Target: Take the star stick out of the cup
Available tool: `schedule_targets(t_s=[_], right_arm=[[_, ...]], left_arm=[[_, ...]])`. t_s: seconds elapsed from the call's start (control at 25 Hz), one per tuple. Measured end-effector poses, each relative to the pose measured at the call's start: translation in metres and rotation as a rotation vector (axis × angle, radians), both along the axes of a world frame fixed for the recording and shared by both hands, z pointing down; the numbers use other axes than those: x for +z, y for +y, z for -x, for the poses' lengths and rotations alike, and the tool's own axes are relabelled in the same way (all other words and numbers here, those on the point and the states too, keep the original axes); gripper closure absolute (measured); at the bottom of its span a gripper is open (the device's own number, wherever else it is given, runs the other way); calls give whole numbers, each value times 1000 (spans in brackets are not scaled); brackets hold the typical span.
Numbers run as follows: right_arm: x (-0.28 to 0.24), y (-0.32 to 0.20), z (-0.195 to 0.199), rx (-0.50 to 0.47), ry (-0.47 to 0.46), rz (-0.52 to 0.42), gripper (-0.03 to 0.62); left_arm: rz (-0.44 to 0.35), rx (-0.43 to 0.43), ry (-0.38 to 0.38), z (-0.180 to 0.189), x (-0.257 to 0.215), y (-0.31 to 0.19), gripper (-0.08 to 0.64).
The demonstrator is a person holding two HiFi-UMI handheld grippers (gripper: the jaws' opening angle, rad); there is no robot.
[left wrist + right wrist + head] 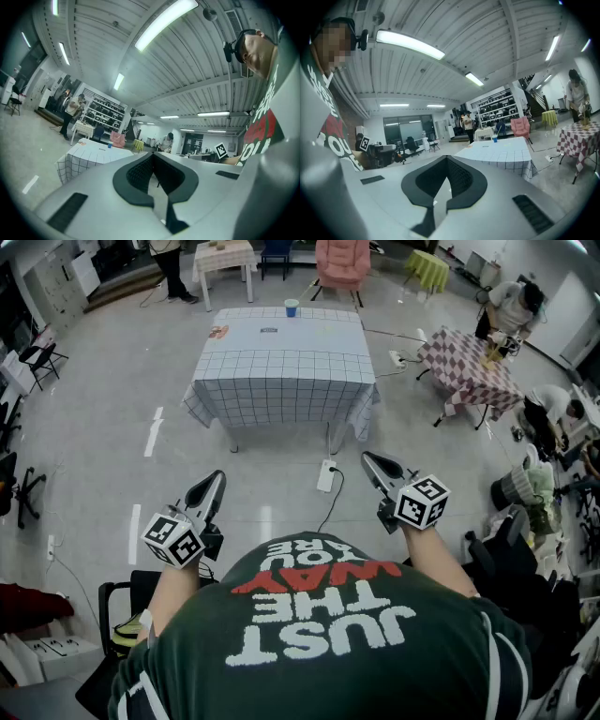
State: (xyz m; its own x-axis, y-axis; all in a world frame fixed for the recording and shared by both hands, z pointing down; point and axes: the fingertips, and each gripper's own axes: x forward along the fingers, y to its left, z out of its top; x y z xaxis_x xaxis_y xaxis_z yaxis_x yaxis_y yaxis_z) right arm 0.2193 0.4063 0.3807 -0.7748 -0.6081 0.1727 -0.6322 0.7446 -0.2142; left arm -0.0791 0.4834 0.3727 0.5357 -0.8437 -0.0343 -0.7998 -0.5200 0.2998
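A small blue cup [292, 307] stands at the far edge of a table [281, 362] covered with a grid-patterned cloth, a few steps ahead of me. Any star stick in it is too small to make out. My left gripper [214, 482] and right gripper [370, 463] are held close to my body, far short of the table, both shut with nothing between the jaws. The left gripper view shows its closed jaw tips [153, 155] with the table [89, 157] and cup [108, 145] far off. In the right gripper view the closed tips [447, 158] point toward the table [506, 150] and cup [495, 138].
A power strip with a cable [325, 475] lies on the floor in front of the table. A red-checked table [469, 367] with people beside it stands at the right. A pink armchair [342, 263] and a small white table [225, 259] are behind. A black chair [122, 601] is at my lower left.
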Motion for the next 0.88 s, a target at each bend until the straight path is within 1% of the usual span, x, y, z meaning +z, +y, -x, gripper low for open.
schedule_targets(t_s=[0.28,0.52,0.72,0.88], right_arm=[[2,-1,-3,-2,-5,-3,560],[0,0,-13,2,-6,-7,560],[-5,4,-30,1,-12,-27,560],[-9,8,-49,-24,-9,-51,558]], left_arm=[[2,9,2,-5,2,-4,549],[3,5,6,-15,0,-7,549],[-4,18,3,-36,-2,-9,549],[-15,28,-5,-63,-6,-13,549]])
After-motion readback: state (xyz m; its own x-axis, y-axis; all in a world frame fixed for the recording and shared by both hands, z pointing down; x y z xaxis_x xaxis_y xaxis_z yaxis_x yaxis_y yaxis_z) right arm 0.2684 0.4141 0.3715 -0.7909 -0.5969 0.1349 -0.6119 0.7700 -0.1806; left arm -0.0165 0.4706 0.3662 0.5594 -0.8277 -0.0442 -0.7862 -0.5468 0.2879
